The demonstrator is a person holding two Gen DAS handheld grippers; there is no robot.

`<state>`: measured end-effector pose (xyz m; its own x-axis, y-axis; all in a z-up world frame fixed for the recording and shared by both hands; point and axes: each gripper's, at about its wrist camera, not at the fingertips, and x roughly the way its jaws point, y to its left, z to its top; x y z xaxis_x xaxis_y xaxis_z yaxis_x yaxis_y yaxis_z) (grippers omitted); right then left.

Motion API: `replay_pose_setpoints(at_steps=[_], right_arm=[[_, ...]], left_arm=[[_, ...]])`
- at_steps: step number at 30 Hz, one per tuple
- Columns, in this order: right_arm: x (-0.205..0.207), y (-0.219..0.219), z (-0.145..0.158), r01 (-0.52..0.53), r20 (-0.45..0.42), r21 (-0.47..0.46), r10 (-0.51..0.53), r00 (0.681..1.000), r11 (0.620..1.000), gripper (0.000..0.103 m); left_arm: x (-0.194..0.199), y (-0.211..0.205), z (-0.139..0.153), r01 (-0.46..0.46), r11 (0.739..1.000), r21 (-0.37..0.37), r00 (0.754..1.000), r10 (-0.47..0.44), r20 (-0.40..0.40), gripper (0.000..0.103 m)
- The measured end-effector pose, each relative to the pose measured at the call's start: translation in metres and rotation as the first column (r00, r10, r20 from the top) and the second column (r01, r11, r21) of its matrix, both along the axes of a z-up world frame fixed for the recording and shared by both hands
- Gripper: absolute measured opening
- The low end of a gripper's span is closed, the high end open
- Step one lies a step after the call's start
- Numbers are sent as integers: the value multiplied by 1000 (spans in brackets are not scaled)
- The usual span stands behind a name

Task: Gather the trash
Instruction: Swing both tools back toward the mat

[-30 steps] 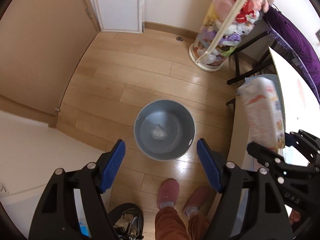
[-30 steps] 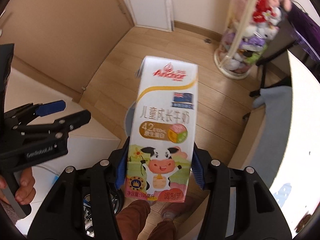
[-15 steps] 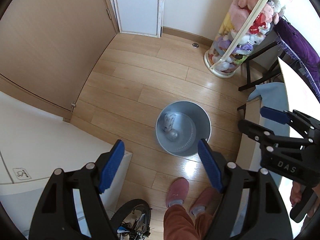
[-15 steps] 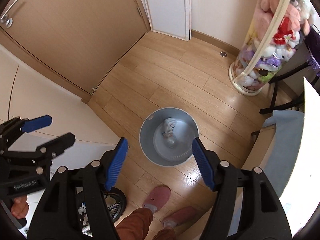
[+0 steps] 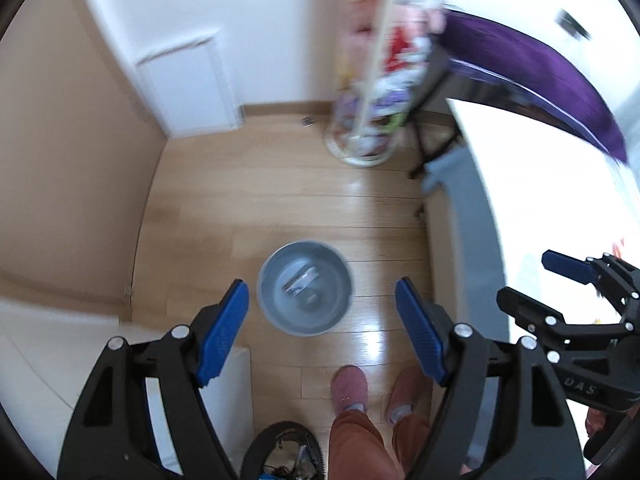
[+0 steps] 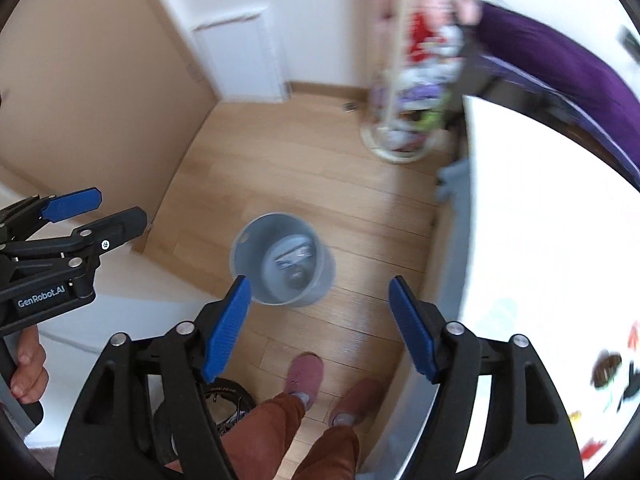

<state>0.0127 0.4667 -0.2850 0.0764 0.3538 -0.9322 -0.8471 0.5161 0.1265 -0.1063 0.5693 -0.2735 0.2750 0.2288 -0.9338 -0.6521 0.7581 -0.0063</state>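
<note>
R hand-held gripper (image 6: 320,324) just spread, empty – carton (image 6: 294,258) now in bin (image 6: 282,260) at 12. L hand-held gripper (image 5: 322,330) spread, empty too. Next trash likely on worktop (image 6: 540,240).

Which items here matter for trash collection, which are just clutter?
Job:
round grey plastic bin
milk carton lying inside it
left gripper, right gripper, both open and empty

Clutter:
clear tube of plush toys
purple cloth
bicycle wheel

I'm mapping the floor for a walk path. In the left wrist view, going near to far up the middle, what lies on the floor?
Pink slippers → grey bin → bare floorboards → round base of the toy stand.
</note>
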Motion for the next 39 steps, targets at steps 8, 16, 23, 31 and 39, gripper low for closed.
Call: replay_pose_setpoints(at_steps=[8,16,23,31,39], right_arm=[[35,-155,61,372,72,33,-374,925,928,70],[42,-350,99,680,133,54,-680,721,731,72],[50,-522,110,826,163,64,-822,545,560,72],[55,-650,110,900,157,82,-897,414,429,72],[95,-705,73,920,120,86,-920,372,383,72]], left_arm=[[73,-106,51,318,948,28,947,-319,43,79],[134,-259,87,584,809,59,806,-587,76,80],[171,-413,97,714,697,64,691,-716,96,80],[200,-560,83,810,586,30,582,-808,95,80],[248,-633,52,850,527,22,524,-849,67,80]])
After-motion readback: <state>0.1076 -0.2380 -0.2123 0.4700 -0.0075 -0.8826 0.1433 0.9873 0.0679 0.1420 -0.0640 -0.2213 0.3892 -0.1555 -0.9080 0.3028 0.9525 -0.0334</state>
